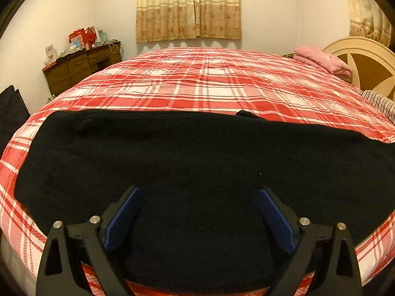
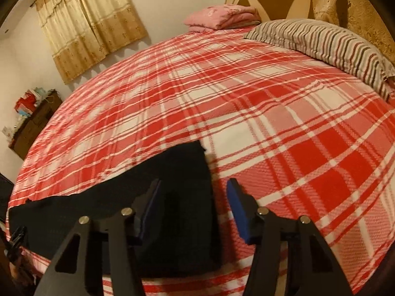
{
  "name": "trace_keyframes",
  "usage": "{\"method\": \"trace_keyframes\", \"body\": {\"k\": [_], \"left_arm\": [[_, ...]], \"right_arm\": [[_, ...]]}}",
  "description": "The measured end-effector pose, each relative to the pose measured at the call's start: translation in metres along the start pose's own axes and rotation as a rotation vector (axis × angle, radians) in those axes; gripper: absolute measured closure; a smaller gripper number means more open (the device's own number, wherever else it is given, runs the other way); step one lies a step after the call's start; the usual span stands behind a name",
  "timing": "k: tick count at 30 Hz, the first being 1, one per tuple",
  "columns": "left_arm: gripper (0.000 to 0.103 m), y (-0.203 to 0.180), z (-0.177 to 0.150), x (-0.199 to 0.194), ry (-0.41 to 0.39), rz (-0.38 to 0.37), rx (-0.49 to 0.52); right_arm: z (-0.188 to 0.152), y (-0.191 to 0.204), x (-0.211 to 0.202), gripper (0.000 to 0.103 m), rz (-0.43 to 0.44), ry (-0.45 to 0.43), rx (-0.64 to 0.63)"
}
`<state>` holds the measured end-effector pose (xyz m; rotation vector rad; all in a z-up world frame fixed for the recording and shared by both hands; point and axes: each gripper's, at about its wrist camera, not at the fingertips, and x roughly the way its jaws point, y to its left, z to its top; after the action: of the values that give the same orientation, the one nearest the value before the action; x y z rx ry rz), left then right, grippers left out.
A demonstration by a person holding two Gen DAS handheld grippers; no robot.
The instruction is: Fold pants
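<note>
Black pants (image 1: 172,153) lie flat across the near edge of a bed with a red and white plaid cover (image 1: 197,79). My left gripper (image 1: 198,192) is open just above the middle of the pants, its blue pads wide apart and holding nothing. In the right wrist view the right end of the pants (image 2: 182,172) lies on the plaid cover (image 2: 271,113). My right gripper (image 2: 195,187) is open over that end, its left finger above the black cloth and its right finger above the bedcover.
A folded pink blanket (image 1: 323,59) and a striped pillow (image 2: 325,42) lie by the round headboard (image 1: 365,61). A wooden dresser (image 1: 79,66) with clutter stands against the far wall, left of the curtains (image 1: 188,7). A dark object (image 1: 12,108) stands at the bed's left.
</note>
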<state>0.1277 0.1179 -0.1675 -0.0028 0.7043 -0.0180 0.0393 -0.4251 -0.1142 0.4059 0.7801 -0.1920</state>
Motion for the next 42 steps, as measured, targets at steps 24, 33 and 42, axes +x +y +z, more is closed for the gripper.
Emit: {"method": "trace_keyframes", "body": {"k": [24, 33, 42], "left_arm": [[0.001, -0.001, -0.005, 0.001, -0.018, 0.005, -0.026], [0.001, -0.002, -0.005, 0.0, -0.017, 0.005, -0.021], [0.001, -0.003, -0.005, 0.0, -0.011, 0.01, -0.024]], "right_arm": [[-0.001, 0.0, 0.0, 0.088, 0.087, -0.007, 0.032], [0.002, 0.042, -0.034, 0.09, 0.08, -0.133, -0.057], [-0.008, 0.114, -0.041, 0.09, 0.147, -0.157, -0.179]]}}
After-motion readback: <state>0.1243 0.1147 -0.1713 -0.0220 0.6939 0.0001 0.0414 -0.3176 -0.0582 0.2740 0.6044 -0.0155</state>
